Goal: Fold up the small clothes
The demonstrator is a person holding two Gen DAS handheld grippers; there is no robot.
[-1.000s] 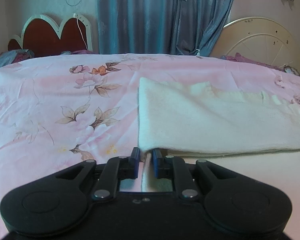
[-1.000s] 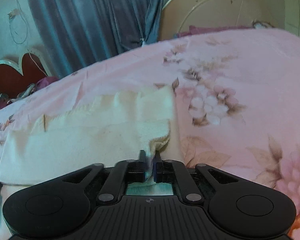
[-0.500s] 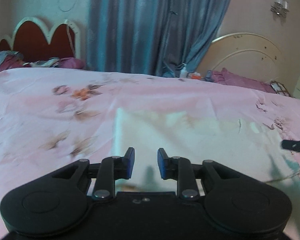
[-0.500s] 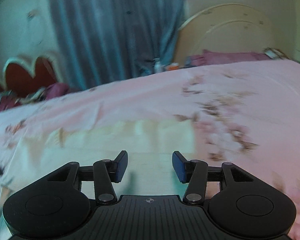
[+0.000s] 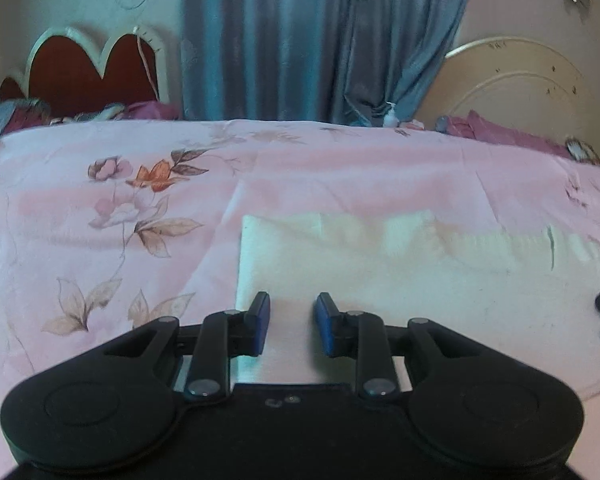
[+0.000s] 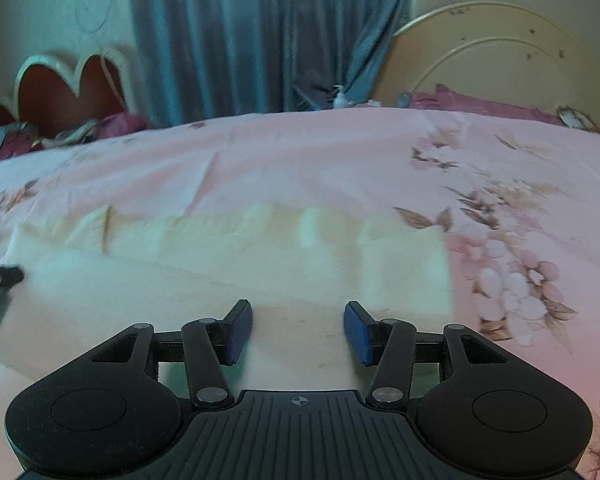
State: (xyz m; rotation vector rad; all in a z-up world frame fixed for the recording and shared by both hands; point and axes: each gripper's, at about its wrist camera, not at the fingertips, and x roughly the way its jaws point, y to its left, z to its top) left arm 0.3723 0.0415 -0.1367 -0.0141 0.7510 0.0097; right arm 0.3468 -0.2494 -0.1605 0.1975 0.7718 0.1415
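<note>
Two views split the bed for you. Your left wrist view shows the cream folded cloth [image 5: 400,280] lying flat on the pink floral bedsheet [image 5: 100,220], its left edge visible, under blue curtains [image 5: 300,40]. Your left gripper [image 5: 289,322] hangs over the cloth, jaws narrowly apart and opening, gripping nothing. Your right wrist view shows the cloth's right edge; your right gripper [image 6: 298,330] stands wider, empty.
</note>
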